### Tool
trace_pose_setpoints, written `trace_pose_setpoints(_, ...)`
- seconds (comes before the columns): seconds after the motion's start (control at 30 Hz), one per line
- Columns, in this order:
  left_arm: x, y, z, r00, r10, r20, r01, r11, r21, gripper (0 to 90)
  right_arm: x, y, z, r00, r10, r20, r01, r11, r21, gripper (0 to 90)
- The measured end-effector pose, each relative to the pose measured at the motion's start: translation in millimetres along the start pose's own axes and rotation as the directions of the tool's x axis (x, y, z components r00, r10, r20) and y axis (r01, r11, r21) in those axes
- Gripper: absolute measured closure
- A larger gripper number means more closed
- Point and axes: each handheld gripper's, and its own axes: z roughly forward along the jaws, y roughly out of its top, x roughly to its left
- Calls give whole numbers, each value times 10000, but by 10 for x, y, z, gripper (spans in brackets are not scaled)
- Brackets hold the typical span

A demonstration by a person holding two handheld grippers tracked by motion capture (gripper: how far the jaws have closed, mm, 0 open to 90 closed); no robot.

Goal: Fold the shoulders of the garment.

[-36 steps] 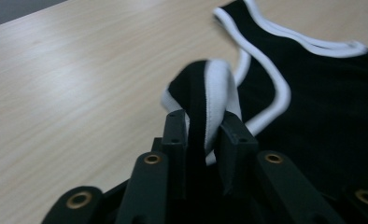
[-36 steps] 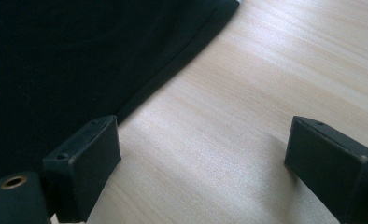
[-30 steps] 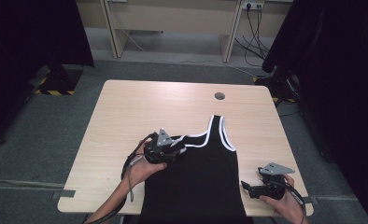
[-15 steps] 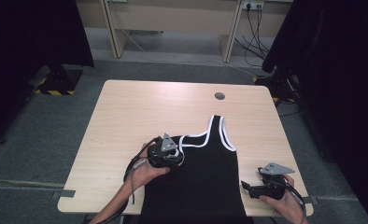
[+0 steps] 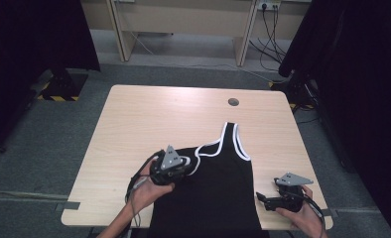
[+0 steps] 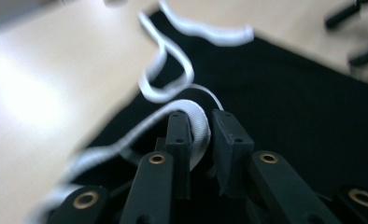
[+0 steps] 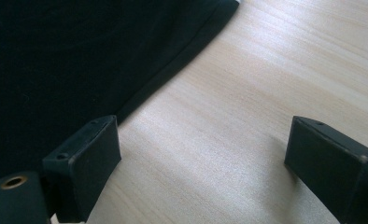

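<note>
A light wooden table [image 5: 149, 119] with a round cable hole [image 5: 233, 102] is set on grey carpeted floor [image 5: 49, 148]. Black curtains [image 5: 34, 44] are hung at both sides. A pale desk frame [image 5: 183, 20] is seen at the far side, with cables [image 5: 273, 29] trailed beneath a wall socket [image 5: 268, 6].

We see the top's [image 5: 218, 188] hem cut off by the high view's bottom edge, its white trim [image 6: 163, 79] blurred in the left gripper view, and the left gripper [image 5: 182, 165] covering its strap there.
</note>
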Motion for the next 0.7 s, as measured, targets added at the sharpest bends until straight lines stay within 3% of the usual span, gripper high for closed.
trace_pose_setpoints(0.03, -34, -102, 40, 9999, 28, 101, -32, 9994, 350, 751, 0, 0, 0, 10000, -2, 0, 2, 10000, -1, 107)
trace_pose_setpoints(0.07, -34, -102, 40, 9999, 28, 101, -32, 9994, 350, 740, 0, 0, 0, 10000, -2, 0, 2, 10000, -1, 107)
trace_pose_setpoints(0.1, -77, -301, 119, 9998, 14, 186, -30, 9963, 865, 727, 0, 1, 1, 10000, 2, -4, -2, 10000, -7, 107)
trace_pose_setpoints(0.2, -74, -433, 159, 9999, -64, 84, 54, 9938, 1113, 695, 1, 1, 1, 10000, 13, -3, -13, 10000, -4, 107)
trace_pose_setpoints(0.3, -37, -489, 126, 9991, -421, 15, 418, 9952, 885, 635, -1, 5, 5, 10000, -5, -12, 5, 10000, -1, 106)
trace_pose_setpoints(0.37, -50, -488, 87, 9992, -381, -109, 389, 9962, 778, 491, -3, 8, 8, 10000, -38, -24, 38, 10000, 1, 106)
trace_pose_setpoints(0.4, -58, -486, 68, 9990, -421, -132, 429, 9963, 750, 491, -3, 8, 8, 10000, -38, -24, 38, 10000, 1, 106)
trace_pose_setpoints(0.47, -68, -489, 30, 9990, -391, -219, 405, 9971, 646, 342, -5, 10, 8, 10000, -45, -45, 45, 10000, 2, 106)
trace_pose_setpoints(0.5, -70, -494, 19, 9989, -393, -249, 407, 9976, 565, 342, -5, 10, 8, 10000, -45, -45, 45, 10000, 2, 106)
trace_pose_setpoints(0.57, -58, -505, 0, 9984, -464, -316, 480, 9975, 523, 233, -17, 19, 10, 9999, 78, -90, -78, 10000, -5, 120)
trace_pose_setpoints(0.7, 8, -560, -9, 9965, -766, -336, 781, 9959, 460, 170, -40, 66, 9, 9996, 210, -164, -210, 9998, 7, 138)
